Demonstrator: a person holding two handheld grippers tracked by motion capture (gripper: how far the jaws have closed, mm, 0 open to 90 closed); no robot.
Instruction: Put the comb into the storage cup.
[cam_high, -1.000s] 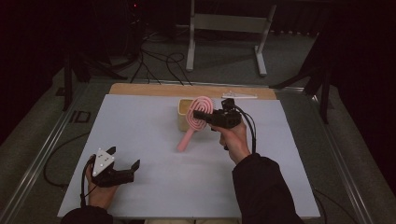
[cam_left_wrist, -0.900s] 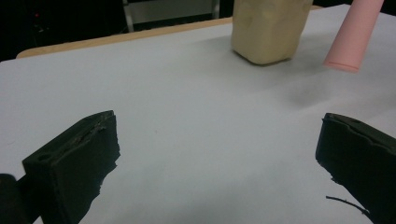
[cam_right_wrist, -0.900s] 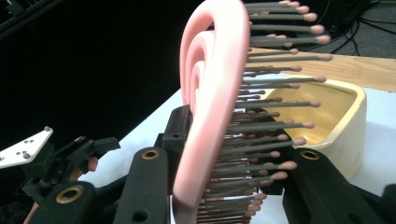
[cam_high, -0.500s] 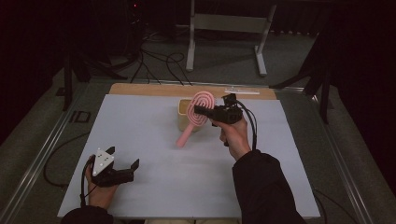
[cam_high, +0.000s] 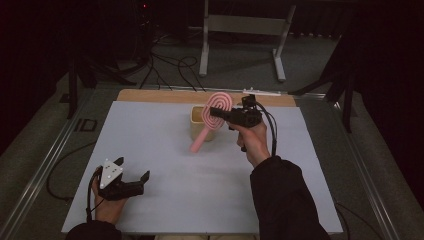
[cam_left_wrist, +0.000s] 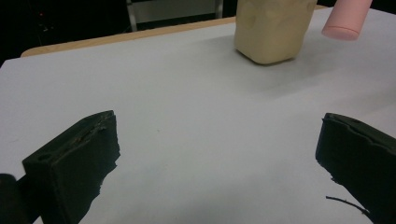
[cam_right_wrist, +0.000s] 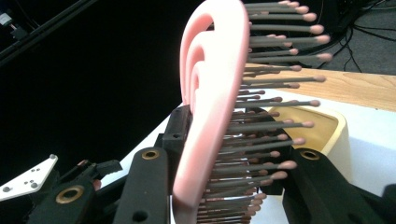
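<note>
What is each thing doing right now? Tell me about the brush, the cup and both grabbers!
Pink hairbrush: lifted, tilted, handle hanging down by the cup.
Cream cup: upright on the table.
Right hand-held gripper: shut on the brush head.
Left hand-held gripper: open, holding nothing.

No readable text, labels, brands, numbers or signs anywhere: none on the pink hairbrush (cam_high: 212, 114), the cream cup (cam_high: 200, 123), the white table sheet (cam_high: 150, 130) or either gripper.
</note>
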